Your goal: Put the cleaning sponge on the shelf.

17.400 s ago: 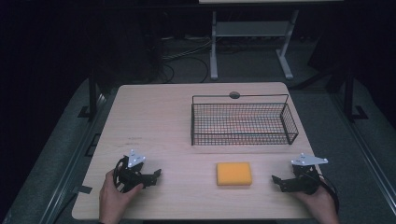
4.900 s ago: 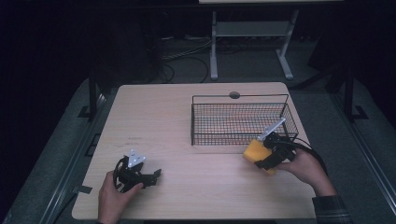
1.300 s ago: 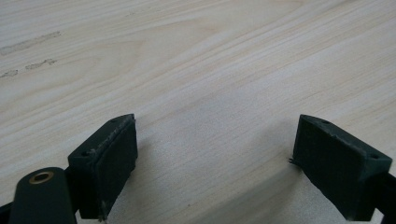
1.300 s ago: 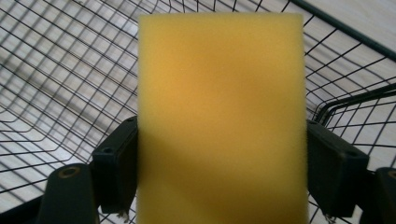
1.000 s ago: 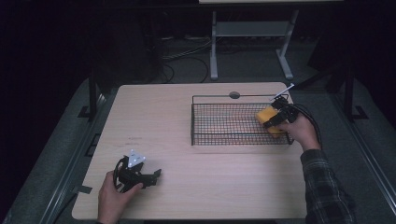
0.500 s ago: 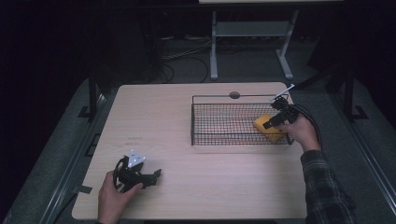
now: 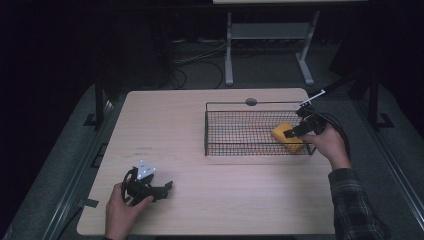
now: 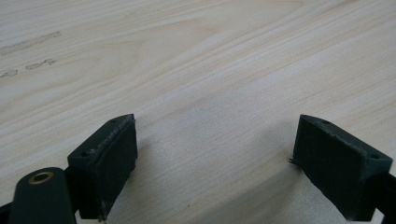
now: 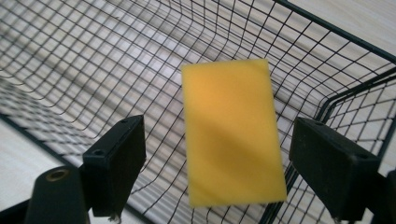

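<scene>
Jaws of the right gripper (image 7: 299, 131) stand wide apart over the right end of the wire basket (image 7: 235, 146), with the yellow sponge (image 9: 232, 130) between them but touching neither; the sponge appears released, lying in or dropping into the basket's right corner. Jaws of the left gripper (image 8: 217, 175) are likewise spread wide and hold nothing, resting low over bare wood at the near left of the bench (image 7: 165, 125). Judged from this layout, the placing of the sponge in the basket is essentially done; what remains is to draw the right gripper clear. The bench is pale wood with a faint grain and a round grommet (image 7: 251, 101) near its far edge. Beyond it the room is dark, with cables (image 7: 187, 52) on the floor and a white stand (image 7: 267, 35).
</scene>
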Demonstrator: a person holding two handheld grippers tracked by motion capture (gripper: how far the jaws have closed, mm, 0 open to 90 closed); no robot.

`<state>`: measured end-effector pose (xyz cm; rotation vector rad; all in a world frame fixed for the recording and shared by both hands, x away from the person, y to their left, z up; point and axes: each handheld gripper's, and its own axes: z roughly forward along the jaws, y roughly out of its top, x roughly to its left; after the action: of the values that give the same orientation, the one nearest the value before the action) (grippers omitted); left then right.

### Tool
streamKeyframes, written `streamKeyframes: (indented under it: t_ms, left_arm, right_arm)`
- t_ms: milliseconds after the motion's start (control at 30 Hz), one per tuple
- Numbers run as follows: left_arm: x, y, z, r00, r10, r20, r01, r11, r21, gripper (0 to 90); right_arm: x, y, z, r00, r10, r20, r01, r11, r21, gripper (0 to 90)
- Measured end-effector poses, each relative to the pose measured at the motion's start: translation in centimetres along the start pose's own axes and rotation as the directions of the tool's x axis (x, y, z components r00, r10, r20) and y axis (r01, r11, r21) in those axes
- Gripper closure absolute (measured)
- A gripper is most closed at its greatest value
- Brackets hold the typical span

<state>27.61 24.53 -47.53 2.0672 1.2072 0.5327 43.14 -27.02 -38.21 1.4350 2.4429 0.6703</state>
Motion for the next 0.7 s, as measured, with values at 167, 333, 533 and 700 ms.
streamKeyframes:
  t_ms: [167, 333, 533, 700]
  left_arm:
    - [0.0, 0.0, 0.0, 1.0, 0.0, 0.0, 0.0, 1.0, 0.0, 12.9]
    - [0.0, 0.0, 0.0, 1.0, 0.0, 0.0, 0.0, 1.0, 0.0, 12.9]
    - [0.0, 0.0, 0.0, 1.0, 0.0, 0.0, 0.0, 1.0, 0.0, 12.9]
    - [0.0, 0.0, 0.0, 1.0, 0.0, 0.0, 0.0, 1.0, 0.0, 12.9]
  right_arm:
    - [0.4, -1.2, -1.3, 1.0, -0.007, -0.004, 0.007, 1.0, -0.03, 18.1]
    - [1.0, -2.8, -2.3, 0.9999, -0.011, -0.005, 0.011, 0.999, -0.048, 17.6]
    - [1.8, -4.9, -3.4, 0.9998, -0.019, -0.009, 0.018, 0.997, -0.079, 17.6]
    - [2.7, -6.6, -4.1, 0.9996, -0.022, -0.016, 0.02, 0.995, -0.101, 17.6]
